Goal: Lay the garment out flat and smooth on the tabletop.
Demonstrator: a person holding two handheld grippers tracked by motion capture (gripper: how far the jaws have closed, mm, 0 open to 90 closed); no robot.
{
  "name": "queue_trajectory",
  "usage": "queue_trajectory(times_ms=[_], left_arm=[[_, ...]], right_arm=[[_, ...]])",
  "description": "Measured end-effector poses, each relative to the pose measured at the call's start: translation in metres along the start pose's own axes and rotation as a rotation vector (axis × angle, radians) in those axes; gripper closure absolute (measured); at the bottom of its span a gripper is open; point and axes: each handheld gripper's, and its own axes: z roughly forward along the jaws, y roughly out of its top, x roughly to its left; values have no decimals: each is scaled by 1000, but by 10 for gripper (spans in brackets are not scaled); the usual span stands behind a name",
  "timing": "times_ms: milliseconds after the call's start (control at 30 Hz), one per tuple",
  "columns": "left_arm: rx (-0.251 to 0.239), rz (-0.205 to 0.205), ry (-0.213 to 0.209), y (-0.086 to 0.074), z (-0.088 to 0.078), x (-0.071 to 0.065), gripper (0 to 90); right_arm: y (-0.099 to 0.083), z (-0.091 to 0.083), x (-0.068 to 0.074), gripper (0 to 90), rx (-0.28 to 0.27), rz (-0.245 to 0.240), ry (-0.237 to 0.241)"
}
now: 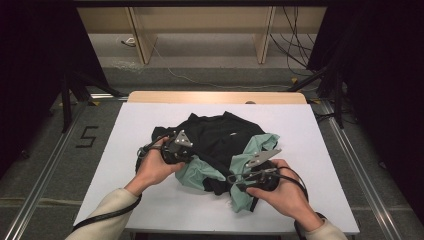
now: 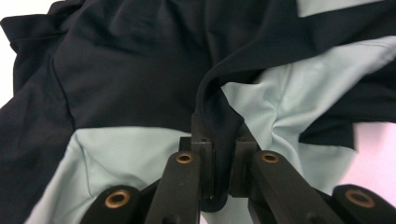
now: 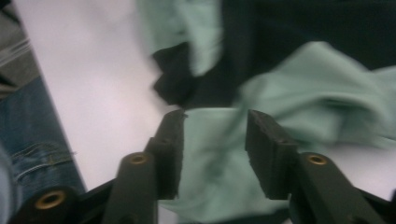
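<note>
A crumpled garment in black with mint-green panels lies in the middle of the white table. My left gripper sits at its left side. In the left gripper view the left gripper is shut on a raised black fold of the garment. My right gripper is at the garment's near right part. In the right gripper view the right gripper stands open, with the green cloth lying beyond and under the gap and neither pad pressing on it.
The table's wooden far edge faces a floor with cables and wooden furniture legs. Metal rails run along both sides, with a "5" marked on the floor. The person's jeans are close to the near edge.
</note>
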Motion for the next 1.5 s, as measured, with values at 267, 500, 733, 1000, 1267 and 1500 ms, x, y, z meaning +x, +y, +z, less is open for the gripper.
queue_trajectory(times_ms=[267, 500, 733, 1000, 1267, 1500], left_arm=[[-2, 23, 6, 0, -1, 0, 805], [-16, 49, 32, 1, -11, 0, 728], [-64, 70, 98, 11, -27, -7, 564], [-65, 210, -47, 31, -31, -46, 538], [37, 277, -121, 41, 14, -66, 416], [76, 290, -139, 44, 37, -67, 386]], right_arm=[[6, 34, -5, 869, 158, -42, -47], [32, 23, -32, 885, 92, 15, -49], [49, 27, -63, 884, 85, 50, -115], [44, 42, -76, 883, 112, 86, -126], [43, 44, -71, 883, 112, 71, -131], [42, 44, -71, 883, 107, 74, -128]])
